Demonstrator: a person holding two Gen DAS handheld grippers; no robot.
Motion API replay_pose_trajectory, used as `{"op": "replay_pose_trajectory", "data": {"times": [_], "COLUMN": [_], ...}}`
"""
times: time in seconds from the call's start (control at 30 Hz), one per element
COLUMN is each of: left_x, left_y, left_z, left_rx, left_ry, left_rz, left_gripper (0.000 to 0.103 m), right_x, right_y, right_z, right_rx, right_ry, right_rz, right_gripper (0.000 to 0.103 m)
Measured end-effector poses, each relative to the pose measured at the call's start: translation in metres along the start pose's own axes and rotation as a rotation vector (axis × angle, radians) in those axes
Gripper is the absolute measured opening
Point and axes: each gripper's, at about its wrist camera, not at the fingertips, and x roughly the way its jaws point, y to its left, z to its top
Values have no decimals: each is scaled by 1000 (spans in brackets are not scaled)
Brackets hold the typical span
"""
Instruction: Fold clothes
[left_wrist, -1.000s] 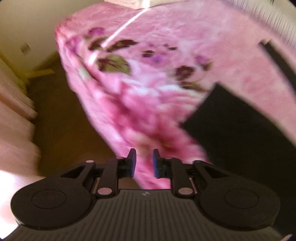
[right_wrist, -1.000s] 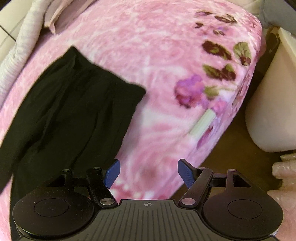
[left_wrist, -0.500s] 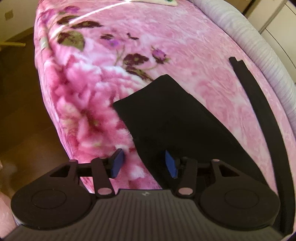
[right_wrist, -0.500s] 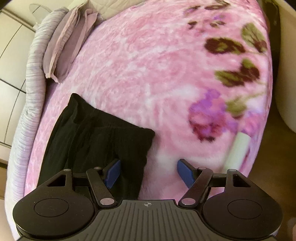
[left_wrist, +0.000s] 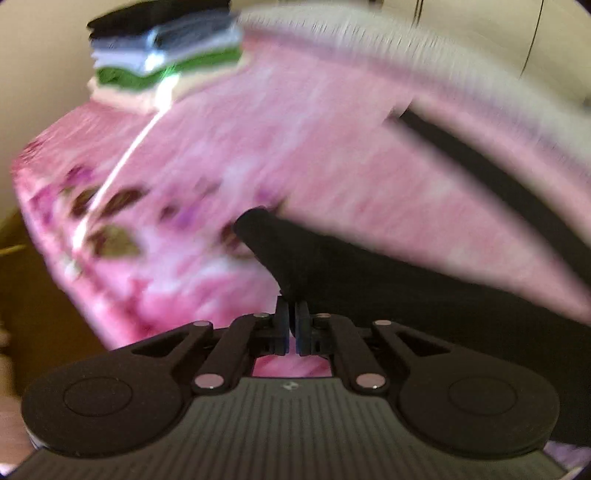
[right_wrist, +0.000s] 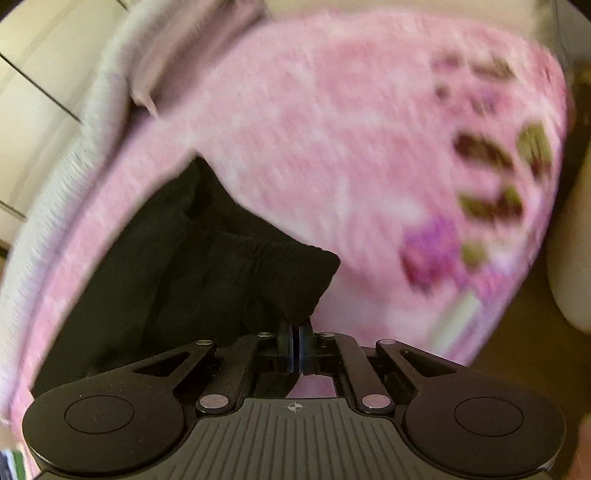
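A black garment (left_wrist: 369, 273) lies on a pink flowered blanket (left_wrist: 295, 147) that covers a bed. My left gripper (left_wrist: 293, 314) is shut on one near corner of the garment, which rises from the jaws. My right gripper (right_wrist: 295, 328) is shut on the other near corner of the black garment (right_wrist: 184, 258), at its gathered waistband end. A long black strip (left_wrist: 498, 177) of the garment runs along the far side of the bed. Both views are blurred by motion.
A stack of folded clothes (left_wrist: 162, 62) in black, white, blue and green sits at the far end of the bed. A pale ribbed bolster (right_wrist: 62, 177) runs along the bed's far edge. A pink pillow (right_wrist: 177, 62) lies by it. Brown floor (right_wrist: 517, 369) is beside the bed.
Both grippers were open over the garment's near corners half a second ago. Both have closed on the black cloth and are moving with it; the views have swung upward.
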Motion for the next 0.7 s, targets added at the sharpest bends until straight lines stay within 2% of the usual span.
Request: {"op": "replay_pose_trajectory", "data": {"times": [0.03,0.07,0.1,0.13,0.2,0.3,0.37,0.4,0.5,0.63,0.7], "left_x": [8,14,14,11,2,-14,-27,-34,-47,-60,-64], "left_y": [-3,-8,-13,-17,-17,-15,-19,-21,-62,-149,-189], "left_z": [-9,-17,-22,-24,-22,-17,-10,-7,2,6,9], "left_rx": [49,103,140,156,155,119,81,62,86,162,188], "left_ry": [27,42,31,17,-1,-26,-47,-58,-45,-24,-7], "left_rz": [43,86,116,142,200,280,271,266,122,-121,-233], "left_gripper": [12,13,15,17,17,16,16,16,15,16,16], "right_x": [10,15,15,13,1,-19,-29,-32,-33,-24,-19], "right_y": [-4,-8,-11,-12,-8,-3,0,2,11,32,44], "right_z": [-4,-6,-7,-7,-5,-3,-1,1,6,16,20], "right_rx": [13,32,47,54,9,-114,-203,-233,-278,-329,-382], "right_ry": [43,67,70,71,64,11,-17,-27,-34,-41,-43], "right_rz": [-24,-43,-45,-54,-114,-198,-213,-190,-117,-55,-35], "right_gripper": [2,5,14,30,53,55,55,55,55,54,49]}}
